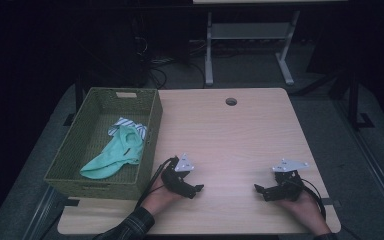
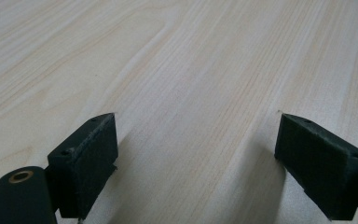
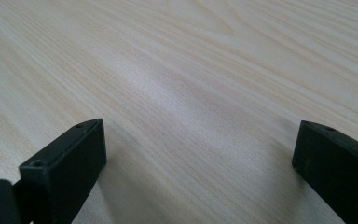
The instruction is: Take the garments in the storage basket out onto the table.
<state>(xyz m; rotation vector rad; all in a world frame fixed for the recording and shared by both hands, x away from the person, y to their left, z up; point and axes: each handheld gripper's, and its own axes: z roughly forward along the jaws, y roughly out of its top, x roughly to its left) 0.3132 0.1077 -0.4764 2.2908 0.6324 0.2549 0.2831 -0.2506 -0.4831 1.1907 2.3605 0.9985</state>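
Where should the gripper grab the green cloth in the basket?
Probably at the bunched upper part of the green cloth, where folds stand up and give the jaws something to pinch. Come straight down from above, since the basket walls block the sides. The left gripper is nearer and open; the striped cloth lies just behind, so pinch clear of it.

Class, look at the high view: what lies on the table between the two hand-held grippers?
Nothing: in the high view, bare wooden table separates the left hand-held gripper from the right hand-held gripper.
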